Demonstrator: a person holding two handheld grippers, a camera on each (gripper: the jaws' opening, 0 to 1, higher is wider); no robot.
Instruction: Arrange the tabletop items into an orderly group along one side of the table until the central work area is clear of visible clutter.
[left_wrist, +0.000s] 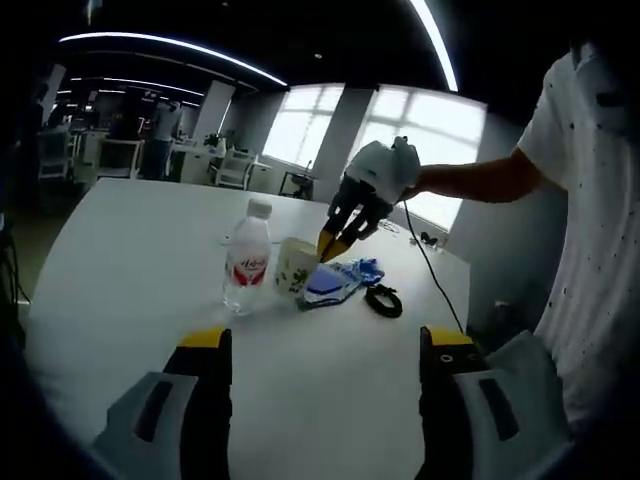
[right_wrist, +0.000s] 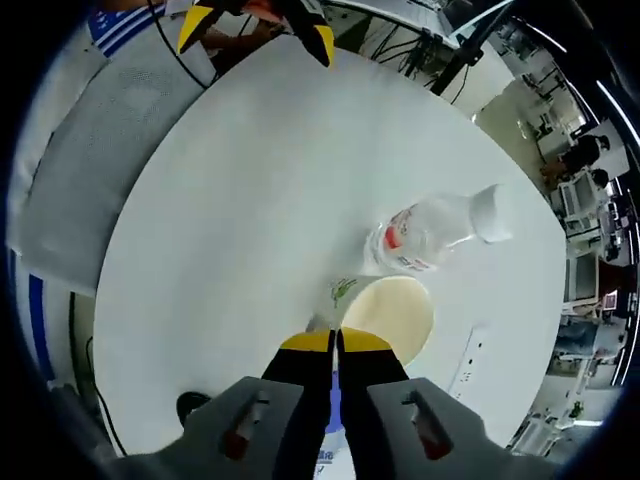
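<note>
A cream paper cup (left_wrist: 295, 266) with a green leaf print stands near the middle of the white worktop (left_wrist: 130, 260), and the right gripper (left_wrist: 331, 246) hangs directly over its rim, its yellow-tipped jaws pressed together with nothing between them; in the right gripper view those tips (right_wrist: 337, 342) meet just at the edge of the cup's open mouth (right_wrist: 391, 314). Just beyond the cup from this gripper lies the clear water bottle (right_wrist: 432, 232) with its red label and white cap; in the left gripper view the same bottle (left_wrist: 247, 257) stands upright, touching or nearly touching the cup. On the cup's other side, just under the right gripper, a blue and white packet (left_wrist: 336, 281) lies flat, and past it a small black coiled item (left_wrist: 383, 299) rests near the worktop edge. The left gripper (left_wrist: 324, 340) is held well back from the group, low over bare worktop, its jaws spread wide and empty. A person's arm (left_wrist: 470, 178) in a white spotted shirt reaches in holding the right gripper.
</note>
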